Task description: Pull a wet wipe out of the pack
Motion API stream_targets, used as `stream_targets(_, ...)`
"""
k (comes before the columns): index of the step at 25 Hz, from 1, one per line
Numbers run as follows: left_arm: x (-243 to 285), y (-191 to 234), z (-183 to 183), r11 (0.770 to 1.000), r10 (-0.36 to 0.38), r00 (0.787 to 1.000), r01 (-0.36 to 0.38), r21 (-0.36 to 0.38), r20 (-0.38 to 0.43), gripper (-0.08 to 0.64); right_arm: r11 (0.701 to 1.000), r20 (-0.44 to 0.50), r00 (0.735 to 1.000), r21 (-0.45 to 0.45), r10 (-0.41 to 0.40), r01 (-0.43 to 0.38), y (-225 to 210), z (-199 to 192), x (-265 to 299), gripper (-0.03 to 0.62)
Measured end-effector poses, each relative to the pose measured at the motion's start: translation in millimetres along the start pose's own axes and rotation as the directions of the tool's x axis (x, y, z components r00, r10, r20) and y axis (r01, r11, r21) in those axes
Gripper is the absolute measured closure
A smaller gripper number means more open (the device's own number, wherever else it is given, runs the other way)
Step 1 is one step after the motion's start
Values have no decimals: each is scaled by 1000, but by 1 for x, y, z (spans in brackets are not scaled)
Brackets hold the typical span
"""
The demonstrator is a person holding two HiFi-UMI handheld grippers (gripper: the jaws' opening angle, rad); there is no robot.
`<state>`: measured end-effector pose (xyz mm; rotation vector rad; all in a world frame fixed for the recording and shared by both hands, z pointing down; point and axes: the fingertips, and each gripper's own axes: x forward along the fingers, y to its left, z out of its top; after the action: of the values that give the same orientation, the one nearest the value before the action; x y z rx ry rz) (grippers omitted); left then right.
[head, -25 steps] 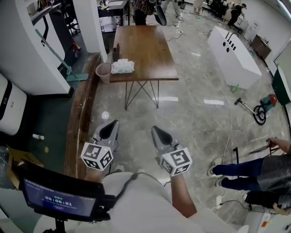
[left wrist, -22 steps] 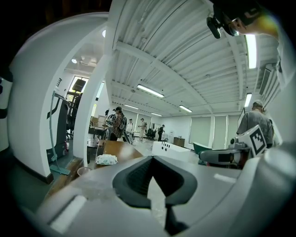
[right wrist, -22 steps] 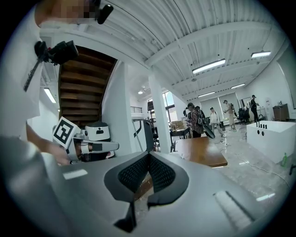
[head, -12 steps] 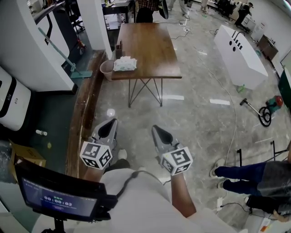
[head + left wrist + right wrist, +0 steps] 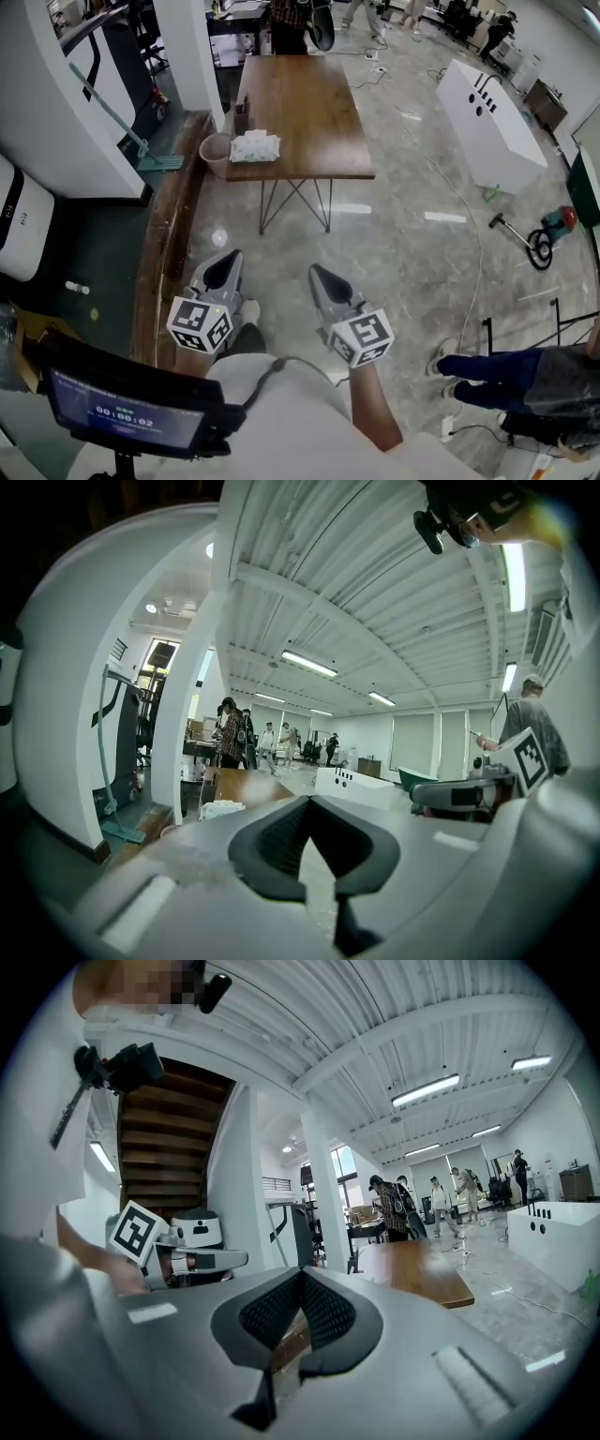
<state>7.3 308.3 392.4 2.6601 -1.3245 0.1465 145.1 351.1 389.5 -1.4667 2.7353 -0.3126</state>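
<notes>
Far beyond both hand-held grippers [image 5: 228,261] [image 5: 319,274] lies the wipe pack [image 5: 255,146].

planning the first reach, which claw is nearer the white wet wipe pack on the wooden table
Left, slightly: the left claw is nearly in line with the white wet wipe pack, the right claw further right. Both are far short.

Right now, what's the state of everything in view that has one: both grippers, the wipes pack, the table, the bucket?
Left gripper: shut, empty, well short of the table.
Right gripper: shut, empty, beside the left one.
Wipes pack: lying on the table's near left corner, untouched; too small to tell if the flap is open.
Table: standing, mostly bare.
Bucket: upright on the floor by that corner.
</notes>
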Motion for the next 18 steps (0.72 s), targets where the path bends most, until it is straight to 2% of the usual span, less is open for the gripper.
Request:
stream_targets(4, 45, 74, 4, 1000, -6, 1000, 6, -31, -1, 554, 1000, -26, 1000, -9, -11, 11, -15, 1, 81, 584)
stream_targets(9, 80, 129, 20, 995, -49, 999, 49, -82, 0, 557, 999, -49, 998, -16, -38, 37, -22, 14, 144, 584)
stream_targets(14, 110, 180, 39, 993, -103, 994, 104, -58, 26, 554, 998, -68, 996, -36, -62, 60, -29, 22, 208, 585)
stream_targets(18, 133, 214, 35, 987, -147, 989, 148, -63, 11, 554, 994, -60, 994, -59, -95, 92, -38, 29, 248, 584)
